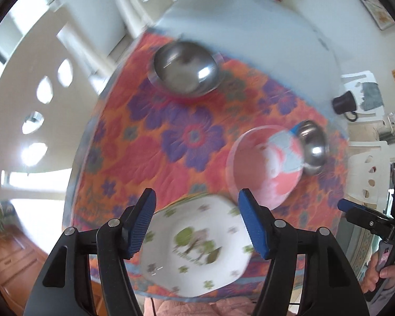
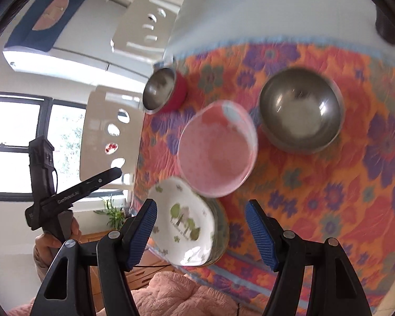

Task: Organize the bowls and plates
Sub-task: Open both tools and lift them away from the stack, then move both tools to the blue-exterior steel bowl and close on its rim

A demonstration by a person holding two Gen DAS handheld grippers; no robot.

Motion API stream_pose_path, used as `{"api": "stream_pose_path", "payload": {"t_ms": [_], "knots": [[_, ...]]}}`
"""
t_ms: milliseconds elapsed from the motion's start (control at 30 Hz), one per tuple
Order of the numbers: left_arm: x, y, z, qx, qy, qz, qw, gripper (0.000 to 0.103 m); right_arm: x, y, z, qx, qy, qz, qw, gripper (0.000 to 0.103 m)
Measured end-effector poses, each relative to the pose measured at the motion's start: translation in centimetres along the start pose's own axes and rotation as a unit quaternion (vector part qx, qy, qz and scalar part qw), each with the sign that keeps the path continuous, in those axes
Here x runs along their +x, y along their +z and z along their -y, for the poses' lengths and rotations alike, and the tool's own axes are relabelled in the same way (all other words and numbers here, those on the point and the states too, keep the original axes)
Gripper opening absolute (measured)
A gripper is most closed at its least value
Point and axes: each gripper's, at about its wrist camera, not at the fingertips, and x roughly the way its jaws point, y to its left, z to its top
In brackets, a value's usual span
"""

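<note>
A white plate with a green tree print [image 1: 194, 247] [image 2: 187, 223] tops a short stack of plates at the near edge of the floral tablecloth [image 1: 171, 137]. My left gripper [image 1: 197, 226] hovers above it, open, with nothing between its blue pads. Over the plate's right side my right gripper [image 2: 201, 233] is open and empty too. Just beyond the plates sits a pink bowl [image 1: 266, 166] [image 2: 216, 150]. A plain steel bowl [image 1: 313, 147] [image 2: 300, 110] stands beside it. A red-sided steel bowl [image 1: 185, 69] [image 2: 162, 89] stands apart near the cloth's far edge.
A black mug [image 1: 345, 104] stands on the bare white table beyond the cloth. White chairs [image 2: 110, 134] line the table's side. A pink quilted garment [image 2: 176, 295] lies at the near edge. Each view shows the other hand-held gripper at its border.
</note>
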Motion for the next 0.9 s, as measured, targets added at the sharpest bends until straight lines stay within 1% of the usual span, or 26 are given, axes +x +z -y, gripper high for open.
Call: {"api": "stream_pose_path", "payload": {"t_ms": [67,200,267,400,467,633,733,900], "knots": [[0.0,1.2,1.8,0.012,-0.003,0.002,0.9999,0.063,-1.3,1.0,0.9,0.000,-0.001,0.010,1.000,0.069],[0.8,4.0,6.7,0.045,0.005,0.009,0.9989,0.063,-3.2,3.0,3.6,0.019,-0.002,0.026,0.999,0.069],[1.8,5.4,9.0,0.062,0.007,0.006,0.9980,0.063,-3.9,4.0,5.6,0.035,-0.005,0.032,0.999,0.070],[5.1,7.4,13.3,0.093,0.010,-0.014,0.9956,0.063,-4.1,4.8,9.7,0.077,-0.008,0.037,0.996,0.070],[7.3,8.0,15.1,0.104,0.012,-0.028,0.9940,0.063,-3.5,5.1,12.3,0.107,-0.008,0.034,0.994,0.070],[13.0,8.5,17.8,0.128,0.026,-0.070,0.9890,0.063,-1.7,6.0,16.1,0.141,0.006,0.026,0.990,0.070],[15.1,8.5,18.6,0.130,0.026,-0.087,0.9874,0.063,0.1,6.6,17.3,0.147,0.008,0.019,0.989,0.070],[17.4,8.6,19.7,0.143,0.032,-0.102,0.9840,0.063,2.9,7.7,18.2,0.152,0.004,0.000,0.988,0.070]]}}
